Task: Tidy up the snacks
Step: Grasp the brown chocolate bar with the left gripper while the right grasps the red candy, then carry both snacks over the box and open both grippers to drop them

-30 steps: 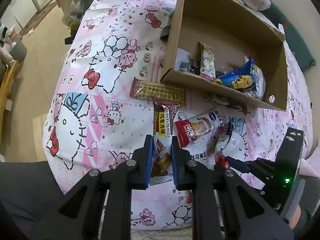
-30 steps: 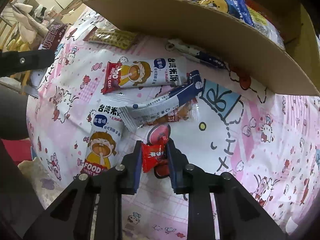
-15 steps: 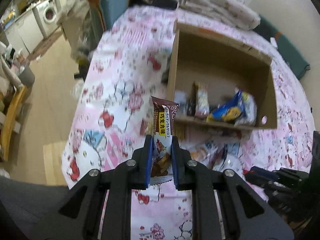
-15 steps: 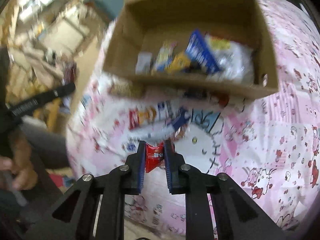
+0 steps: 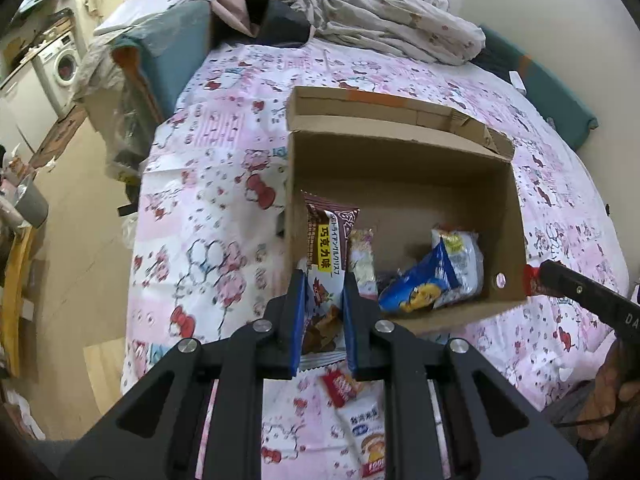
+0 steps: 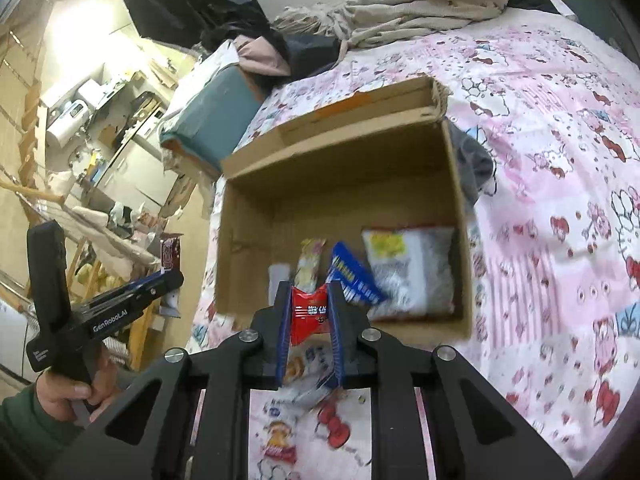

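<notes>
My left gripper point(image 5: 322, 280) is shut on a brown chocolate snack bar point(image 5: 327, 252), held upright in the air at the near left corner of an open cardboard box point(image 5: 400, 164). My right gripper point(image 6: 309, 294) is shut on a small red snack packet point(image 6: 309, 314), held above the box's near wall point(image 6: 420, 326). Inside the box lie a blue bag point(image 5: 420, 280), a clear bag with a yellow label point(image 6: 408, 268) and a pale narrow packet point(image 5: 362, 256). The right gripper also shows at the right edge of the left wrist view point(image 5: 532, 280).
The box sits on a bed with a pink cartoon-print sheet point(image 5: 208, 200). Loose snack packets point(image 5: 360, 412) lie on the sheet below my grippers. Crumpled bedding point(image 5: 392, 28) is piled at the bed's far end. Floor and furniture lie beyond the bed's left edge.
Both grippers have risen from the sheet with their snacks and moved toward the box, which now shows from above. The packets left on the sheet have dropped below the grippers.
</notes>
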Demonstrator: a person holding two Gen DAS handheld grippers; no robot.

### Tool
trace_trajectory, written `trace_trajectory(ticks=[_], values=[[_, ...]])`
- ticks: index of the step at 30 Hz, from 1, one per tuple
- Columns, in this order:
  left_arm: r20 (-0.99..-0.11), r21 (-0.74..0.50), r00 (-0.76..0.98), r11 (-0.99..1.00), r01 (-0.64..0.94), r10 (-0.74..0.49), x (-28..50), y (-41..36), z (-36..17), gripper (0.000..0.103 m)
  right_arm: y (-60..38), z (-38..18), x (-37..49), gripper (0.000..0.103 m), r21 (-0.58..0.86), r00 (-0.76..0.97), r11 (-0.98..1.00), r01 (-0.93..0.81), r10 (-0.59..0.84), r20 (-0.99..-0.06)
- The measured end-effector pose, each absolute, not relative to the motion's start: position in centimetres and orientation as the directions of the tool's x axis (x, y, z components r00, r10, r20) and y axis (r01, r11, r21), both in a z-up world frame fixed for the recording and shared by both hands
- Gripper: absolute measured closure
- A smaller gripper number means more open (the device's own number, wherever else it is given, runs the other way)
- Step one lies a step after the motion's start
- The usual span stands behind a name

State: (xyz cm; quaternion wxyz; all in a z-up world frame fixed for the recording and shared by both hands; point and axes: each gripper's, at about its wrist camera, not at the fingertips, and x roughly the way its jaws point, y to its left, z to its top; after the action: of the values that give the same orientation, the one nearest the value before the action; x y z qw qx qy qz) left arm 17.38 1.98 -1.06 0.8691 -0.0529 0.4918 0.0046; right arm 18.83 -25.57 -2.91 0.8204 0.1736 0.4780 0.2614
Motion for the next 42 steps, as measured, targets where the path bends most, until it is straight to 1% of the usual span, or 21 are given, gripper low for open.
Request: trace_trajectory(ticks=[2,5,6,11,14,15,17,19,20,21,22,23,28,35,39,42], values=[[-0.854,-0.102,0.516,0.994,-0.046,-0.064,18.0,1.6,-2.1,0.089,-26.0,-4.1,19.5,0.085,0.568,0.402,0.786,-0.242,0.614,-0.679],[-0.861,-0.196,0.486,0.980,-0.047,-0.149,18.0,1.5,-4.4,0.089,-26.2,-6.6,19.7,0.085,0.636,0.358,0.752,-0.174,0.649,-0.671],[-0.866,-0.195,0.478,0.979,-0.054,-0.146,18.0,1.3,-4.8,0.089,-26.3,-7.0,19.8,0.085,0.650,0.351,0.744,-0.158,0.657,-0.667],[-0.865,-0.181,0.481,0.983,-0.038,-0.141,19.0,0.9,-5.3,0.089,-25.6,-7.7,20.5,0.085,0.637,0.333,0.753,-0.165,0.651,-0.682],[-0.864,-0.208,0.478,0.977,-0.051,-0.159,19.4,1.2,-5.5,0.088,-25.2,-8.3,20.8,0.084,0.630,0.318,0.761,-0.155,0.643,-0.697],[-0.863,-0.215,0.478,0.975,-0.053,-0.164,19.5,1.3,-5.5,0.088,-25.0,-8.4,20.9,0.081,0.631,0.314,0.761,-0.153,0.643,-0.699],[-0.852,-0.253,0.487,0.966,-0.061,-0.192,19.6,1.6,-5.3,0.087,-24.8,-8.5,21.0,0.080,0.637,0.309,0.756,-0.152,0.648,-0.696],[-0.848,-0.272,0.486,0.960,-0.060,-0.210,19.7,1.5,-5.2,0.075,-24.7,-8.7,21.0,0.078,0.649,0.291,0.747,-0.144,0.659,-0.694],[-0.852,-0.268,0.480,0.962,-0.062,-0.207,19.7,1.4,-5.2,0.052,-24.7,-8.7,21.0,0.074,0.658,0.292,0.739,-0.145,0.667,-0.685],[-0.856,-0.256,0.479,0.964,-0.070,-0.193,19.6,1.3,-5.1,0.026,-24.7,-8.6,21.0,0.062,0.656,0.297,0.741,-0.145,0.665,-0.685],[-0.856,-0.245,0.485,0.966,-0.078,-0.177,19.5,1.3,-5.1,0.018,-24.8,-8.5,21.1,0.050,0.651,0.302,0.745,-0.143,0.660,-0.688],[-0.852,-0.237,0.497,0.968,-0.082,-0.167,19.3,1.3,-4.9,0.014,-24.9,-8.3,21.0,0.036,0.649,0.315,0.747,-0.144,0.656,-0.686],[-0.846,-0.225,0.507,0.972,-0.061,-0.164,19.1,1.2,-4.6,0.014,-25.0,-7.8,20.8,0.035,0.639,0.345,0.753,-0.159,0.648,-0.678],[-0.856,-0.206,0.499,0.975,-0.084,-0.138,18.7,1.5,-4.5,0.014,-24.9,-7.9,21.0,0.035,0.615,0.343,0.771,-0.166,0.629,-0.697],[-0.852,-0.230,0.504,0.966,-0.118,-0.141,18.4,1.8,-4.4,0.014,-24.8,-7.5,20.7,0.035,0.590,0.352,0.787,-0.182,0.612,-0.708],[-0.851,-0.222,0.507,0.968,-0.114,-0.135,18.2,1.8,-4.3,0.014,-24.8,-7.3,20.4,0.035,0.580,0.361,0.795,-0.180,0.602,-0.712]])
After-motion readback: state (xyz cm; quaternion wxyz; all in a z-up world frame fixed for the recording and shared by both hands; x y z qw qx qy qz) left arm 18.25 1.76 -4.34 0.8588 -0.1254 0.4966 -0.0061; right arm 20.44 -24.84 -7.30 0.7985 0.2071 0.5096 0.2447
